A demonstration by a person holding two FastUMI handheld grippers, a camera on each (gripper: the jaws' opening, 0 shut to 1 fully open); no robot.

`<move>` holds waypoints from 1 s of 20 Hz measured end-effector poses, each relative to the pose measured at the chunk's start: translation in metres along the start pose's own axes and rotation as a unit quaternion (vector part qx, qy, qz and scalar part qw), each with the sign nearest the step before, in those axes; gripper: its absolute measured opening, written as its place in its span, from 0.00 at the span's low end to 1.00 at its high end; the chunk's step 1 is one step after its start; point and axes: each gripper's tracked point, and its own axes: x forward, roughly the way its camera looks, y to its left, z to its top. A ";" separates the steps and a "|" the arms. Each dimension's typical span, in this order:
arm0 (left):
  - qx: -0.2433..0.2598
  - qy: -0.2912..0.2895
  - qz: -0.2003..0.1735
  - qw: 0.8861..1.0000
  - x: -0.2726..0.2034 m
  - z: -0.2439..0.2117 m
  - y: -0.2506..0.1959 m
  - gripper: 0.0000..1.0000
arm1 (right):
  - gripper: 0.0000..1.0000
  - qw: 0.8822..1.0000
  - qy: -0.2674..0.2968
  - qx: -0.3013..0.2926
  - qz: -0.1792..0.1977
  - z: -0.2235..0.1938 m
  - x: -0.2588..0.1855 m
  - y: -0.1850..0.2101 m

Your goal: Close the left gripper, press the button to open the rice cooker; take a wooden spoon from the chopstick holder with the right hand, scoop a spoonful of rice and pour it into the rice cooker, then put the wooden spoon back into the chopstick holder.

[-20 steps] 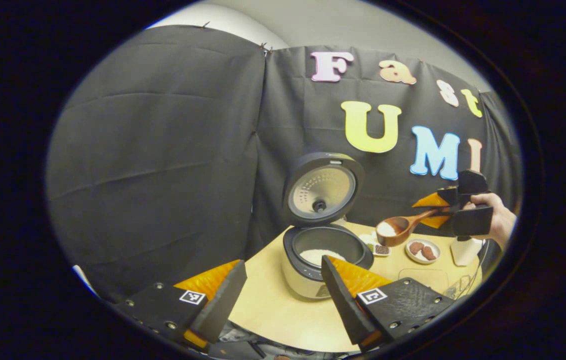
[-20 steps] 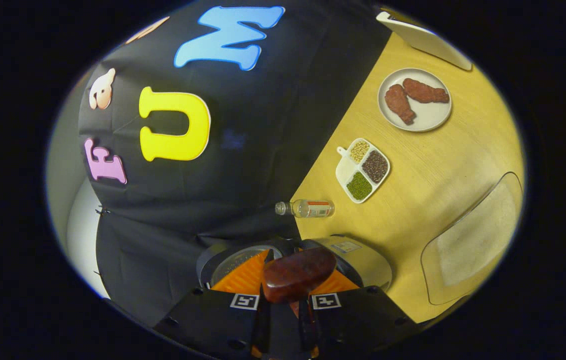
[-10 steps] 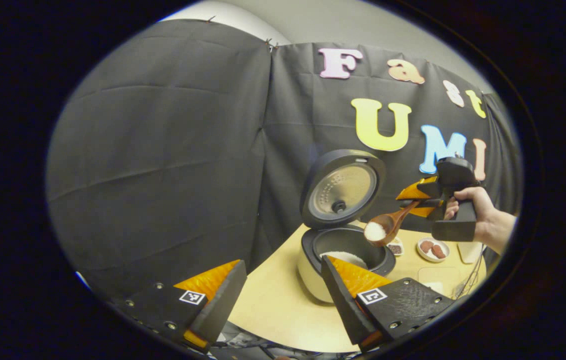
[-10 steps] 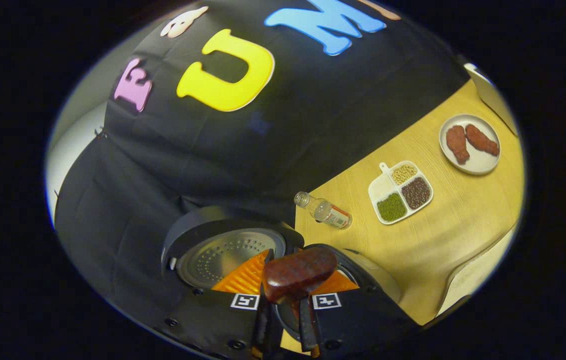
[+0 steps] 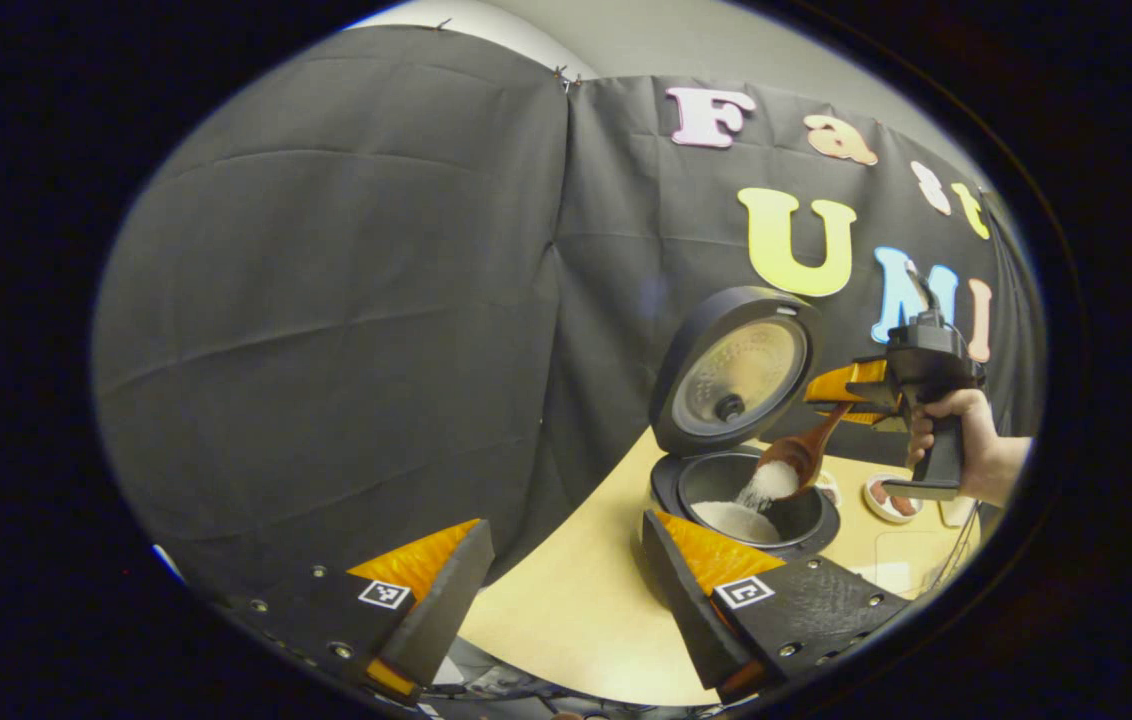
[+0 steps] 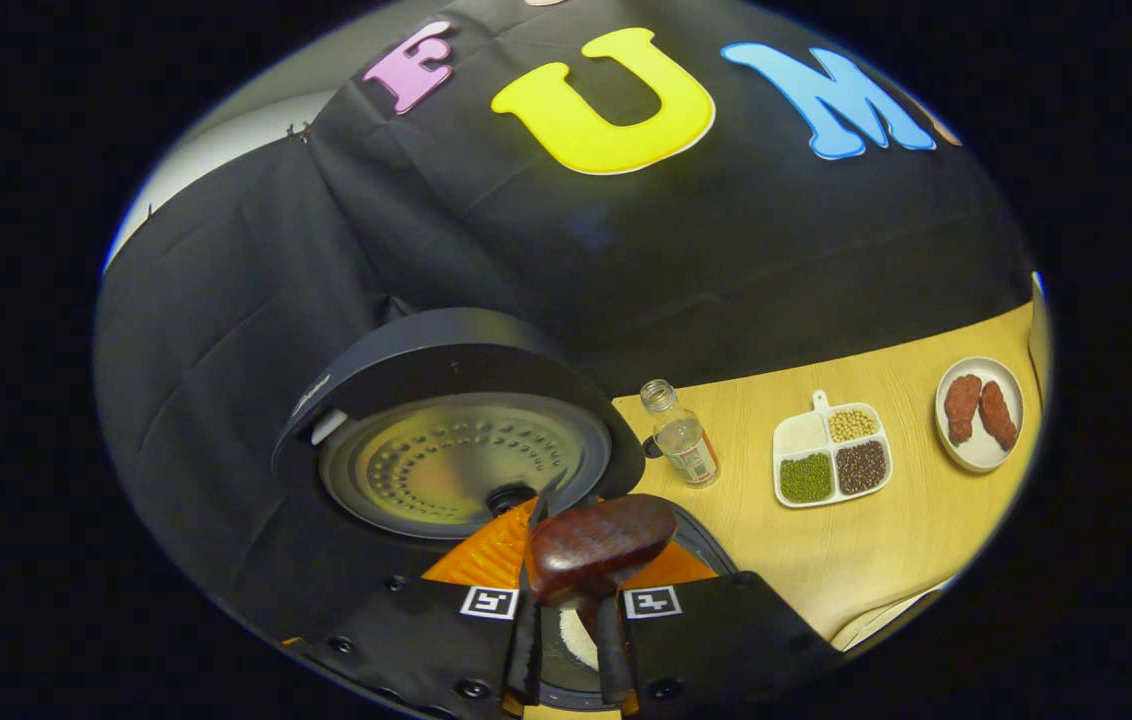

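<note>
wooden spoon (image 5: 798, 455) pinched between right fingers (image 6: 524, 640), left fingers (image 5: 446, 605) apart

Your round rice cooker (image 5: 726, 500) with its dark rim stands on the far right part of the pale wooden table, its lid (image 5: 736, 370) swung fully up and showing a round metal inner plate with rows of small holes (image 6: 456, 465). White rice (image 5: 734, 520) lies in a low heap in the dark inner pot. Your dark brown wooden spoon (image 5: 794, 458) hangs over the pot's right side, bowl tilted down and to the left, handle rising up and to the right, with white rice sliding off its lip (image 5: 761, 490) toward the heap below
</note>
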 end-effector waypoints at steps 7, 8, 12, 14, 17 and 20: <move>-0.004 -0.001 0.001 1.000 0.004 -0.002 0.004 0.93 | 0.24 0.996 0.010 -0.085 0.017 -0.015 0.006 0.019; -0.004 -0.001 0.000 1.000 0.004 -0.003 0.004 0.93 | 0.24 0.995 0.011 -0.097 0.019 -0.017 0.006 0.020; -0.002 -0.009 0.012 1.000 -0.001 -0.003 0.011 0.92 | 0.24 0.987 0.010 -0.158 0.034 -0.026 0.005 0.030; -0.003 -0.011 0.018 1.000 -0.006 -0.004 0.015 0.92 | 0.24 0.982 0.012 -0.188 0.034 -0.032 0.006 0.034; -0.011 -0.012 0.026 1.000 -0.010 -0.005 0.023 0.92 | 0.24 0.969 0.005 -0.245 0.043 -0.038 0.005 0.042; -0.019 -0.016 0.025 0.999 -0.019 -0.009 0.025 0.92 | 0.21 0.947 0.010 -0.316 0.056 -0.055 0.001 0.047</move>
